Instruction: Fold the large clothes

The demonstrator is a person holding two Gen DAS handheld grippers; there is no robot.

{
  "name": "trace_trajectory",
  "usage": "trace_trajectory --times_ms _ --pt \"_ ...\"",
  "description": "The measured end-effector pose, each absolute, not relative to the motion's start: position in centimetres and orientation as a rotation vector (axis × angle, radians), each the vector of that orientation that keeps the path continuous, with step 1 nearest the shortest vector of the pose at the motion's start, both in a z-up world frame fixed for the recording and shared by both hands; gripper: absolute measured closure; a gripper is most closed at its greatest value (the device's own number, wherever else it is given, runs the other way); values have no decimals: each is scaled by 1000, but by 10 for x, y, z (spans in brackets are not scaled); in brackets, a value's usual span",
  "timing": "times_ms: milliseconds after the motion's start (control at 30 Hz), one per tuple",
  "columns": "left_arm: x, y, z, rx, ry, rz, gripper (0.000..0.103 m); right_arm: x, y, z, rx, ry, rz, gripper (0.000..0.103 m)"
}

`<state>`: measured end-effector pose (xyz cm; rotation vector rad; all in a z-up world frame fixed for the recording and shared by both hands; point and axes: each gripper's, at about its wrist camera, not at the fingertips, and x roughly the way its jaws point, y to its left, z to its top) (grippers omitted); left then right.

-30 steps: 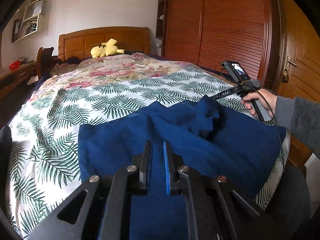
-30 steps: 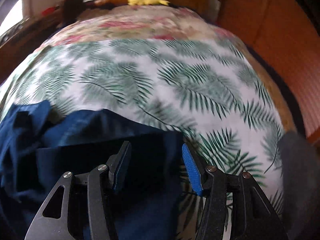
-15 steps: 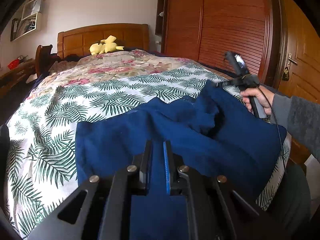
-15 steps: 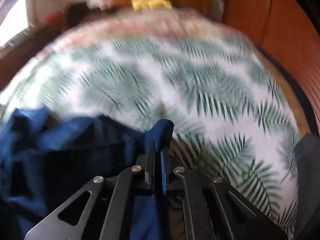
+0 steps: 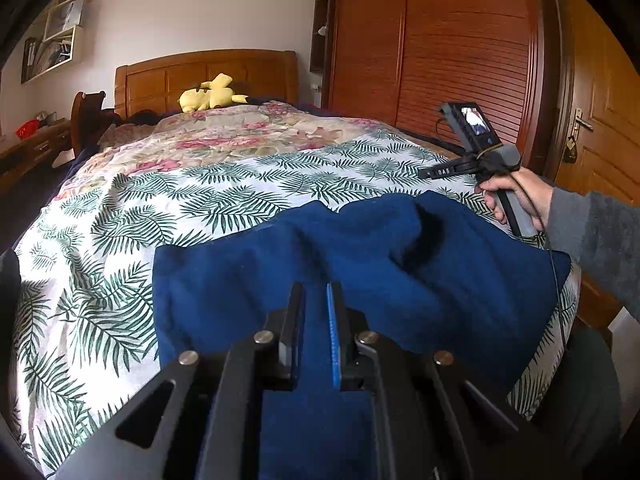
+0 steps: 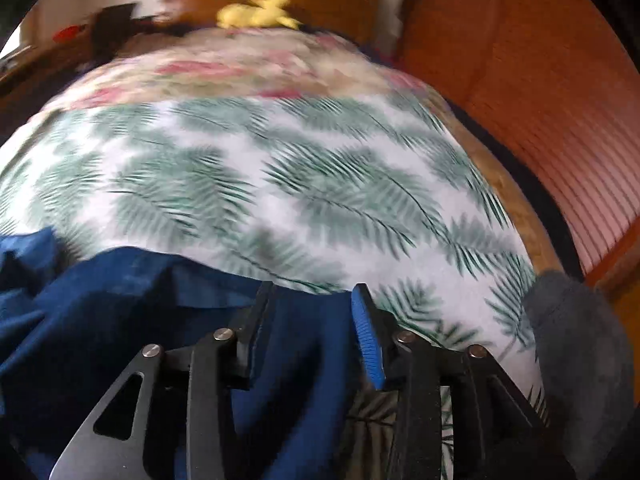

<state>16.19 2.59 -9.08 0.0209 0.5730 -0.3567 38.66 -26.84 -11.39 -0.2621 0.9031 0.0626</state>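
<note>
Both claws work at the near edge of a large navy-blue cloth garment point(image 5: 360, 264) that lies rumpled across the foot of a bed. Left gripper point(image 5: 316, 320), a black two-finger tool with a blue ribbed pad on one finger, has its jaws drawn nearly together with a fold of the blue cloth pinched between them, the fabric running up through the narrow gap. Right gripper point(image 6: 312, 320), of the same make, has its jaws opening; the garment's edge lies between and under them, but the pads stand clear of it on either side.

From the left wrist view, the person's right hand point(image 5: 516, 196), in a grey knitted sleeve point(image 5: 592, 236), grasps that tool's handle over the right-hand side of the bed, just beyond the garment's raised hump.

The garment rests on a white bedspread printed with green palm fronds point(image 5: 224, 200), which covers the near half of the bed; a pink floral quilt point(image 5: 224, 136) covers the far half. A yellow plush toy point(image 5: 210, 96) sits against the wooden headboard point(image 5: 208, 76). A reddish-brown slatted wardrobe point(image 5: 436, 48) stands to the right of the bed.
</note>
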Motion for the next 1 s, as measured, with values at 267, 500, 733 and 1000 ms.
trace_trajectory --times_ms 267,500,733,1000 --pt "162 24 -91 23 570 -362 95 343 -172 -93 -273 917 447 63" --pt "161 27 -91 24 575 -354 95 336 -119 -121 -357 1009 541 63" --pt "160 29 -90 18 572 -352 95 321 -106 -149 -460 1031 547 54" --pt "161 29 -90 23 576 -352 95 338 -96 -160 -429 1083 567 51"
